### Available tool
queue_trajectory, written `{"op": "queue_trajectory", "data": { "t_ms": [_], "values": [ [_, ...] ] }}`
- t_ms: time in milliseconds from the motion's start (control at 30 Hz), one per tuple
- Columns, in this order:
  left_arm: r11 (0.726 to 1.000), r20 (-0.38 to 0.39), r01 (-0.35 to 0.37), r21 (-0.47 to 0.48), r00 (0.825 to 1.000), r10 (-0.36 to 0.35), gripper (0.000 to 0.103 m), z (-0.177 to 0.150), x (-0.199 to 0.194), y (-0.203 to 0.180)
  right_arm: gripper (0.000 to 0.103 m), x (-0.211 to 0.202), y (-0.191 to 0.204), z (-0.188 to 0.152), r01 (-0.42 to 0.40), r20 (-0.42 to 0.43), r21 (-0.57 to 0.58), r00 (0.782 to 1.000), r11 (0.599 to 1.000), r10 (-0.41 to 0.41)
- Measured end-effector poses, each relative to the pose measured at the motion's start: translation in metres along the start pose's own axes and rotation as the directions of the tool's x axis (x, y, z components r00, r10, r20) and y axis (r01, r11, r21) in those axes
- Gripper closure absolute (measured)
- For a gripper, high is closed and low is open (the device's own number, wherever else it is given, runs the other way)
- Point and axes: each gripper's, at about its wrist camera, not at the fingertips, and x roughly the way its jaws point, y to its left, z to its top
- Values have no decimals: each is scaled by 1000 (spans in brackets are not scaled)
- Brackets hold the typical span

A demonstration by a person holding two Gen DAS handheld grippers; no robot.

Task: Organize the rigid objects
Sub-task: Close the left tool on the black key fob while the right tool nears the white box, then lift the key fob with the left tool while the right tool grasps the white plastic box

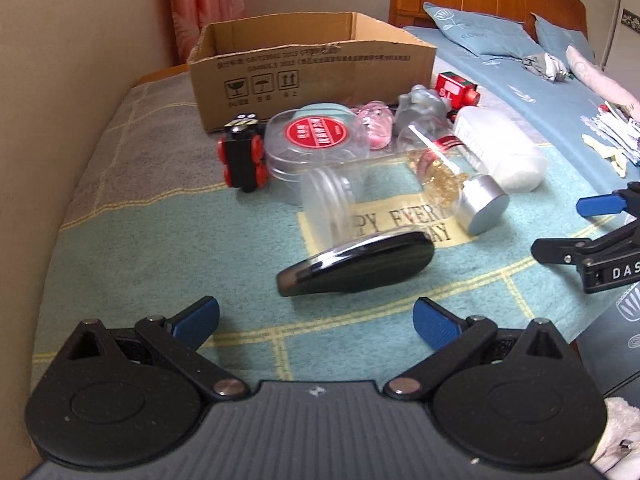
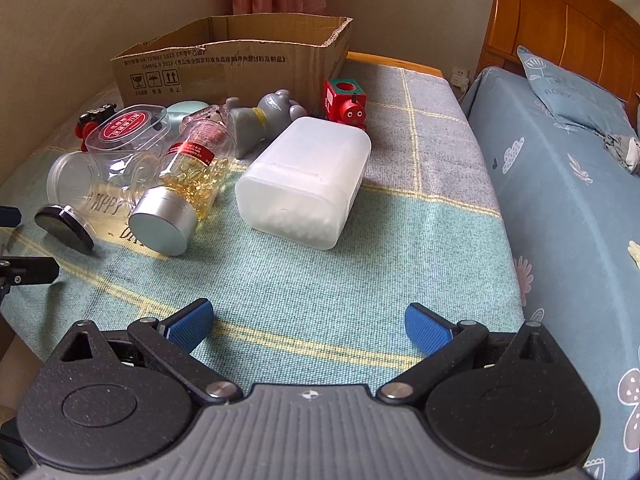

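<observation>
An open cardboard box (image 1: 312,68) (image 2: 240,64) stands at the back of the cloth-covered table. In front of it lie a clear jar with a black lid (image 1: 360,268) (image 2: 64,228), a capsule bottle with a silver cap (image 1: 480,200) (image 2: 168,216), a white tub (image 1: 504,148) (image 2: 304,184), a round red-labelled container (image 1: 316,136) (image 2: 128,128), a black toy car (image 1: 242,160), a grey toy (image 2: 264,120) and a red toy train (image 1: 456,90) (image 2: 346,102). My left gripper (image 1: 316,320) is open and empty just short of the black lid. My right gripper (image 2: 308,324) is open and empty, short of the white tub.
A wall runs along the table's left side (image 1: 48,120). A bed with blue sheets (image 2: 560,184) and a wooden headboard (image 2: 560,20) adjoins on the right. The right gripper shows at the right edge of the left wrist view (image 1: 560,228).
</observation>
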Motion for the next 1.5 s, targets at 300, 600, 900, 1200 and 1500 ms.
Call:
{"op": "queue_trajectory", "data": {
  "t_ms": [300,600,900,1200,1500],
  "values": [
    [987,21,23,-158,1000,-19,1,11,15,-2,0,-1,-1,-6,-9,47,-15,999,1000,9],
    [979,23,21,-203,1000,-17,4,17,18,-12,0,1,-1,-5,-14,63,-22,998,1000,15],
    [984,15,-6,-177,1000,9,14,18,17,-15,0,3,-5,0,-50,52,-62,997,997,53],
    [984,-17,-52,-168,999,50,14,11,8,3,0,-11,-33,40,-185,92,-250,973,950,214],
    [974,-24,-74,-212,997,71,14,10,8,11,0,38,-49,106,-370,15,-298,920,880,391]
  ]
}}
